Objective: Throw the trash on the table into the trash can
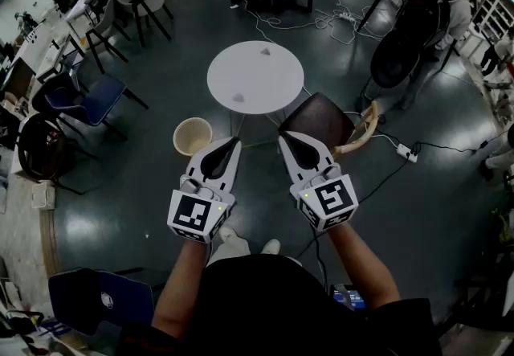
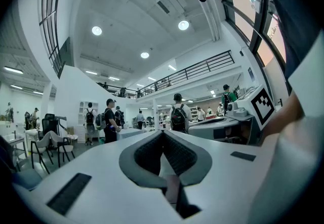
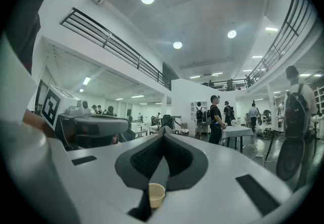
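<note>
Both clenched empty: left tool [image 1: 234, 141], right tool [image 1: 283, 137] | level, short of worktop [image 1: 277, 77], reach not begun | near scrap [image 1: 238, 97], far scrap [image 1: 265, 50] untouched | trash can [image 1: 193, 136] beside for short carry

We hold the left gripper [image 1: 227, 147] and right gripper [image 1: 291, 145] side by side, level, pointing forward. Both sets of jaws are closed and empty, forearms extended.
</note>
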`<state>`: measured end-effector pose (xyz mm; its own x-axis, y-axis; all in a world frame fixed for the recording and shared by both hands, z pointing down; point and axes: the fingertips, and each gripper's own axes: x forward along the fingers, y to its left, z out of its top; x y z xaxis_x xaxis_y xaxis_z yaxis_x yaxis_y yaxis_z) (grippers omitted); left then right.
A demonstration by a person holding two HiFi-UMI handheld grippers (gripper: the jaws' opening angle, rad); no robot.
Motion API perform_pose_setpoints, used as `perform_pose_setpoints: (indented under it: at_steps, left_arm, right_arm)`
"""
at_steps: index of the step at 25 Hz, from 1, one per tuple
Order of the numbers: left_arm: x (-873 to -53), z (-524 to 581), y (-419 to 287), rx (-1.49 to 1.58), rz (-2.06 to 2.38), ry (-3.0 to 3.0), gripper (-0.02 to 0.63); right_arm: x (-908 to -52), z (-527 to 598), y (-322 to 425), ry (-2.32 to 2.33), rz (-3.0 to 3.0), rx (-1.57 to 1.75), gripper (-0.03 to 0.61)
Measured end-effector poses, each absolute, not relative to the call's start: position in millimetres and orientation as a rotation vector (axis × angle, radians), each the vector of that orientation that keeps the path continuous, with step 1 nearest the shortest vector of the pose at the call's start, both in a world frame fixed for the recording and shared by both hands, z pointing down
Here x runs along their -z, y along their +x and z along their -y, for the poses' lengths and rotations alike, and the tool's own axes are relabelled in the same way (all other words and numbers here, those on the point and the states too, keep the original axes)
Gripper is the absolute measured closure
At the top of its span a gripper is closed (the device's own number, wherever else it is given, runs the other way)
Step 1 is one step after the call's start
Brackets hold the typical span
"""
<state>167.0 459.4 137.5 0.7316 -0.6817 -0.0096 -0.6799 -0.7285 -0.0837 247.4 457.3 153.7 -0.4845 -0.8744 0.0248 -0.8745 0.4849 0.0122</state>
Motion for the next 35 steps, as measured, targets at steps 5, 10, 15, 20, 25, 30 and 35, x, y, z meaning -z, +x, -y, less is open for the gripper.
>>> perform_pose_setpoints:
  at_steps: [5, 10, 15, 20, 25, 30, 35]
  left_arm:
    - [-137, -460, 167, 0.034, -1.134, -2.845, 0.598]
    - [-140, -461, 167, 0.035, -1.157, -2.832, 0.598]
    - [-145, -457, 164, 0.044, -1.187, -2.824, 0.598]
    - [-151, -442, 161, 0.051, -1.237, -2.827, 0.598]
    - [-157, -421, 163, 0.049, -1.236, -2.832, 0.598]
    - [-159, -387, 157, 0.055, -1.234, -2.838, 0.598]
    - [-165, -348, 161, 0.070, -1.218, -2.849, 0.598]
  right_arm:
    - [-153, -456, 251, 1.605, 2.706, -0.044, 0.560]
    - [-157, -459, 252, 1.578, 2.707, -0.036, 0.560]
    - [-163, -454, 255, 1.570, 2.705, -0.049, 0.560]
    - [-170, -440, 253, 1.546, 2.699, -0.050, 0.560]
    - [-175, -421, 254, 1.537, 2.694, -0.053, 0.560]
    - [-176, -390, 246, 1.534, 2.664, -0.004, 0.560]
    - [-182, -353, 247, 1.538, 2.653, -0.007, 0.560]
